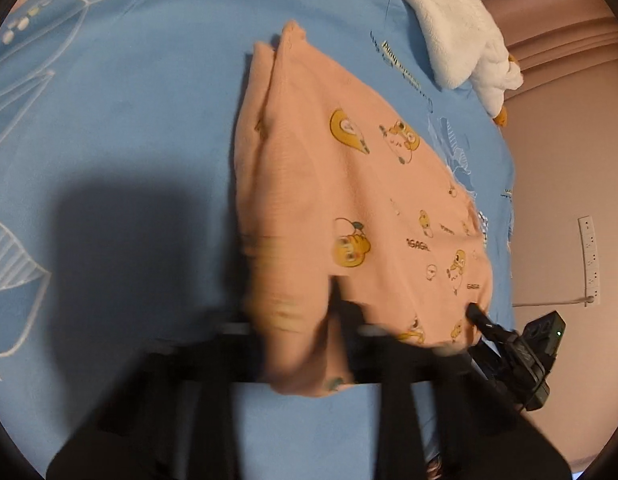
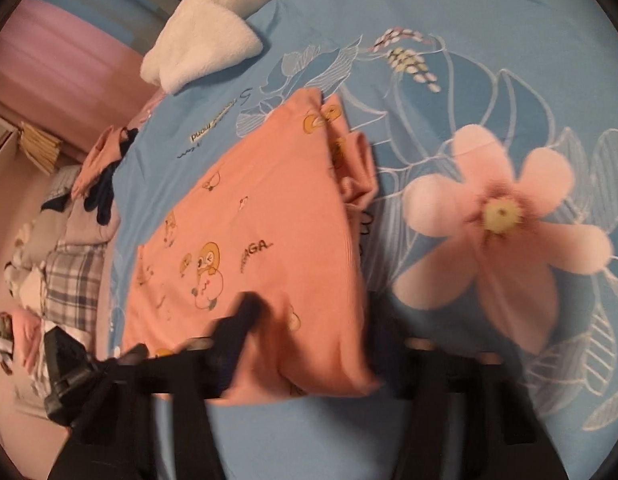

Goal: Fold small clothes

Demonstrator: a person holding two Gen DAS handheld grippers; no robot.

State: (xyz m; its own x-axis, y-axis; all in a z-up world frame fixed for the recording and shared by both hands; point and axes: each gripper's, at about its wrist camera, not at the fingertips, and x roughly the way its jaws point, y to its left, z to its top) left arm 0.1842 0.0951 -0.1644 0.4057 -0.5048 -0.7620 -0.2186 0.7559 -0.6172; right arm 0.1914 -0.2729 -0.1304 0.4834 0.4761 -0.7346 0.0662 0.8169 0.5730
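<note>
A small peach-pink garment with yellow cartoon prints (image 1: 349,184) lies on the blue bedsheet (image 1: 129,120), partly folded lengthwise. My left gripper (image 1: 305,344) is shut on the garment's near edge, which drapes over its fingers and hides them. The other gripper's black finger (image 1: 483,318) touches the garment's near right corner. In the right wrist view the garment (image 2: 261,240) reaches my right gripper (image 2: 301,356), which is shut on its near edge; the cloth is blurred there. The left gripper's finger (image 2: 237,332) lies on the cloth at lower left.
A white fleece item (image 1: 457,28) lies at the bed's far edge, also in the right wrist view (image 2: 205,44). A heap of other clothes (image 2: 65,248) sits beside the bed at the left. A pink wall and a power strip (image 1: 589,260) are beyond the bed's right edge.
</note>
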